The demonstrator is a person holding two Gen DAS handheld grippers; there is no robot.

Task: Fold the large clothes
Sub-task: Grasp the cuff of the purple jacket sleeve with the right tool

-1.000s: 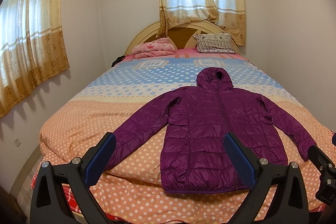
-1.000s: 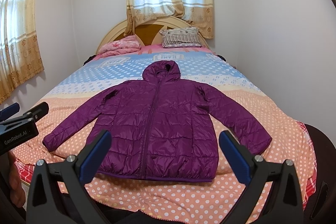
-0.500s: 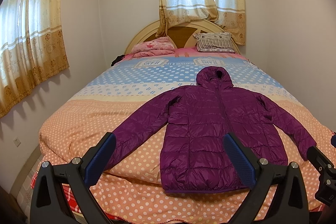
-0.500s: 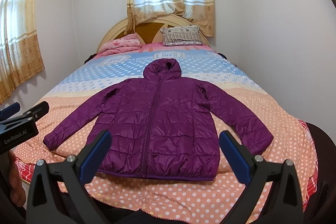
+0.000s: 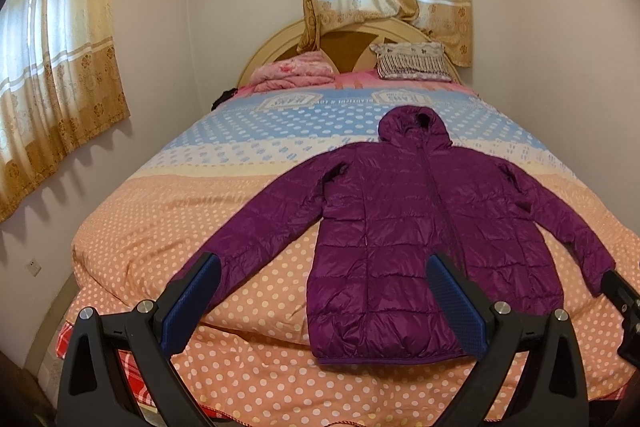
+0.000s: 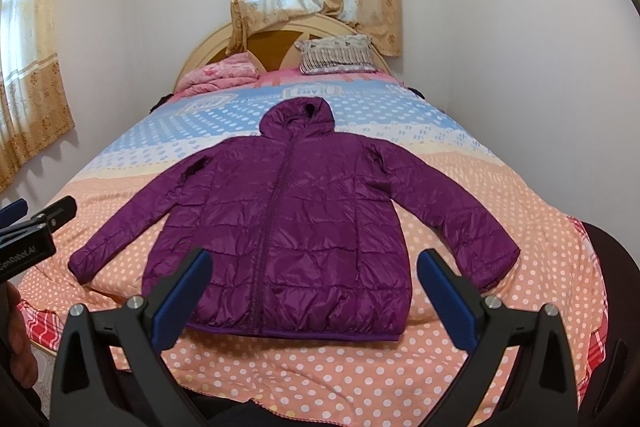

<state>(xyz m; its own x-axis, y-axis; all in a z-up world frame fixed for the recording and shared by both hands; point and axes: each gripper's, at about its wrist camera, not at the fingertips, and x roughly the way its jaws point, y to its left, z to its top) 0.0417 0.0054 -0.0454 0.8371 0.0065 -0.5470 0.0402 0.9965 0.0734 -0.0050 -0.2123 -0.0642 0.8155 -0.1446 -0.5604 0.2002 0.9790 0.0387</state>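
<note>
Bare bedspread [image 6: 500, 195] around the jacket [image 6: 288, 219] (sleeves spread wide), walls close beside bed

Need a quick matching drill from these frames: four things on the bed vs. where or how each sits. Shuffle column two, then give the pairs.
Things
1. purple jacket
2. pink folded blanket
3. striped pillow
4. left tool

Place or state
A. leaning on the headboard, right side of the bed as seen
B. open, held above the foot of the bed, gripping nothing
C. spread flat, zipped, sleeves angled outward, hood toward the headboard
D. heaped at the head of the bed, left side as seen

Pairs: 1-C, 2-D, 3-A, 4-B
</note>
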